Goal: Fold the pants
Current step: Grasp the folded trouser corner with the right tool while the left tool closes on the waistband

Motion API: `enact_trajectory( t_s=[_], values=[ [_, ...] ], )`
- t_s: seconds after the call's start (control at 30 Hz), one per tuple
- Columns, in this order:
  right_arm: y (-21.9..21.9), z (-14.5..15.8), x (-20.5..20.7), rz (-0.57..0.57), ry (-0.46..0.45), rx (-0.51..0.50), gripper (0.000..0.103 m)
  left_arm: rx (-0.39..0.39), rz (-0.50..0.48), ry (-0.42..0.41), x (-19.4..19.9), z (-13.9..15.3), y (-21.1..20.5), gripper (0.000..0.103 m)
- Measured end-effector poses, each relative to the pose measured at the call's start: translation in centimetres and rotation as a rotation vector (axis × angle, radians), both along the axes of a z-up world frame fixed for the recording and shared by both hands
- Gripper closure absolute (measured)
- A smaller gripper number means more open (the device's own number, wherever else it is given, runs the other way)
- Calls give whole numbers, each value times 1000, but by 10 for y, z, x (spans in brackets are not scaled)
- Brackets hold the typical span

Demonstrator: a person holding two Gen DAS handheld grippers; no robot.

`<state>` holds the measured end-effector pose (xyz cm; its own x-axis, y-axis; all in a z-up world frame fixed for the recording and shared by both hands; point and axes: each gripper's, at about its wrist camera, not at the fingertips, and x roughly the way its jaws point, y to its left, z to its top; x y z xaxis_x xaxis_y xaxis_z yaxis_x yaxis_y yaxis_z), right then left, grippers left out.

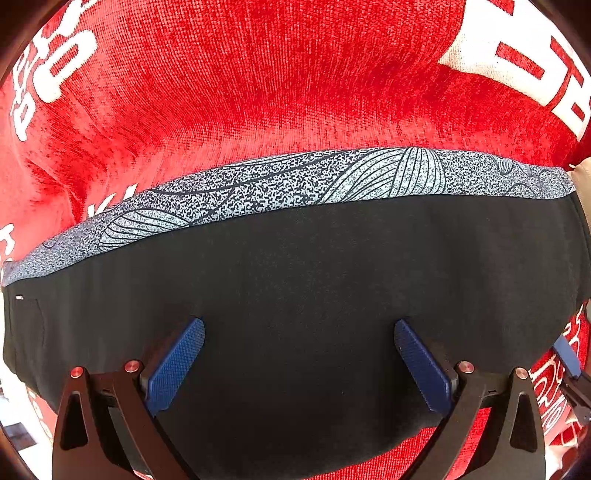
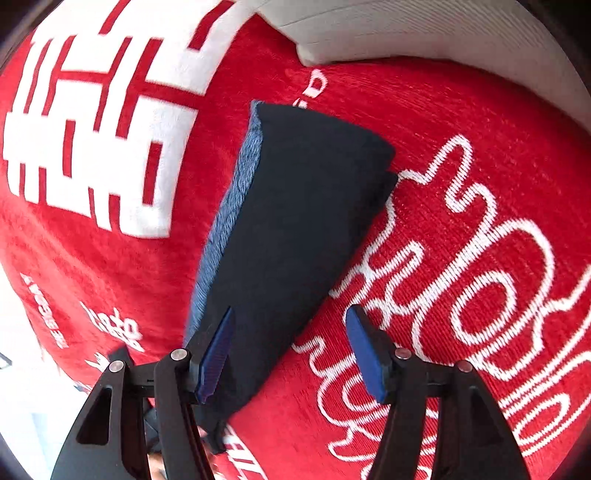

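The pants are black with a grey speckled leaf-patterned waistband. They lie folded into a compact stack on a red blanket. My left gripper is open and empty, its blue pads spread just above the black cloth. In the right wrist view the folded pants lie as a narrow black bundle with a blue-grey edge on the left. My right gripper is open and empty over the bundle's near right edge.
The red blanket carries large white lettering and white script. A white cushion or mattress edge lies beyond it at the top right. The right gripper's tip shows at the left wrist view's right edge.
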<state>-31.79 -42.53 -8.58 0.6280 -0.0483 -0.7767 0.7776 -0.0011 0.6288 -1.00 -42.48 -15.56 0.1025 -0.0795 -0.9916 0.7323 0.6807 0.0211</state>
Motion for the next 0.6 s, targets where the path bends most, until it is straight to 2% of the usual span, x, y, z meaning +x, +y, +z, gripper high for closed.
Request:
enact_trajectory(
  t_s=[0.27, 0.6],
  values=[
    [-12, -4, 4, -60, -49, -32, 36, -2, -4, -1, 2, -3, 1, 0],
    [-2, -7, -2, -131, -118, -55, 36, -7, -9, 0, 0, -4, 4, 0]
  ],
)
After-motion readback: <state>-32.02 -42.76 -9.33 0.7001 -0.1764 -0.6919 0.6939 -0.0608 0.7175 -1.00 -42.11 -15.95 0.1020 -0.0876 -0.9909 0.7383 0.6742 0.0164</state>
